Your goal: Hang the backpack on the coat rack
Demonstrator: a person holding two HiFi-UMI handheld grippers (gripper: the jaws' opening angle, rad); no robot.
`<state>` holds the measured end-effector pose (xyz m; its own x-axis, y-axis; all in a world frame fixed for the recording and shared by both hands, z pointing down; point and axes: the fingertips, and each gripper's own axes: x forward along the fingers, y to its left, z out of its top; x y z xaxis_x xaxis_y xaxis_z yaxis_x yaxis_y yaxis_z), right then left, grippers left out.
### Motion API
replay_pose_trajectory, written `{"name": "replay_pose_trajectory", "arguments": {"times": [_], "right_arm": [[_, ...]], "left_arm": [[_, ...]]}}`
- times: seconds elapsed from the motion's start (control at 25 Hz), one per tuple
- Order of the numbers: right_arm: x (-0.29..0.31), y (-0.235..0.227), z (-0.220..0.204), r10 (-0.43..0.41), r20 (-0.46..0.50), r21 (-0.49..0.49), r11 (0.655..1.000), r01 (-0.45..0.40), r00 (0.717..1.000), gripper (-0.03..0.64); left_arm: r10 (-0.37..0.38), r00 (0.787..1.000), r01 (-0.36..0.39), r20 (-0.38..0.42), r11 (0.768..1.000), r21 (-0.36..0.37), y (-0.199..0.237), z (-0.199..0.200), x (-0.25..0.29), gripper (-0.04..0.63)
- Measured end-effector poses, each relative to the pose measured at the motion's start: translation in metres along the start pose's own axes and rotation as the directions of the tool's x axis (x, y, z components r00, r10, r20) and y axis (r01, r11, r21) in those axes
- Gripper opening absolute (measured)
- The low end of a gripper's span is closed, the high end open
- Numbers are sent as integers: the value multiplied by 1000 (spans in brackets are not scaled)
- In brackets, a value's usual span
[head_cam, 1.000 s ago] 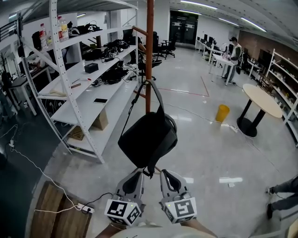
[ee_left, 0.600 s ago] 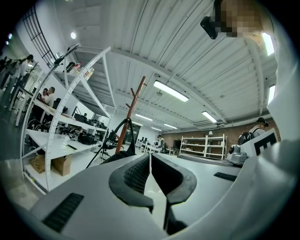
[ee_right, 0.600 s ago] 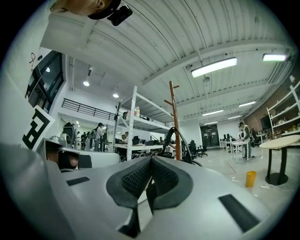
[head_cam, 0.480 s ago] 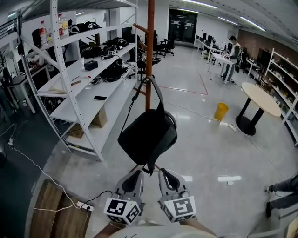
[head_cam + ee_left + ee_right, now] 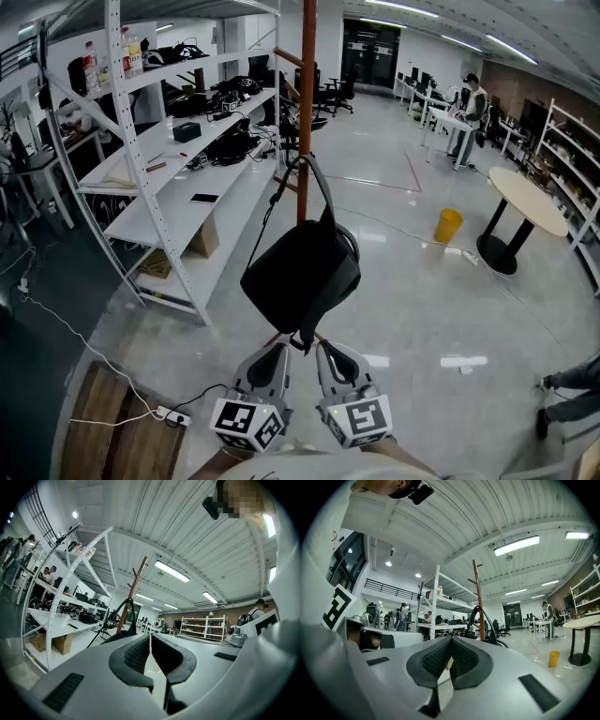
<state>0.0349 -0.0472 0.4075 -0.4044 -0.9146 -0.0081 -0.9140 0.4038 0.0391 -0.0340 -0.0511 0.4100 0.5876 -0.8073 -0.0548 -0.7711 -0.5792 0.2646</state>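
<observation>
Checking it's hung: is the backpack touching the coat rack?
Touching. In the head view the backpack hangs by its top loop, hooked over a peg of the coat rack.

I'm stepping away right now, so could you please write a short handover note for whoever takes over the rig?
Left gripper: fingers shut, empty.
Right gripper: fingers shut, empty. Both sit just under the backpack.
Backpack: hanging by its strap from the coat rack, off the floor.
Done: the hanging itself, as far as I can see.
Left: probably only backing the grippers away.
</observation>
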Motion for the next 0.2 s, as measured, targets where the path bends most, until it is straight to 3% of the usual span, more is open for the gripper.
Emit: {"name": "replay_pose_trajectory", "arguments": {"times": [0.2], "right_arm": [[0,3,5,10,-5,-3,1000,-10,1000,18]], "left_arm": [[3,1000,-3,5,1000,2,-3,7,-1,25]]}}
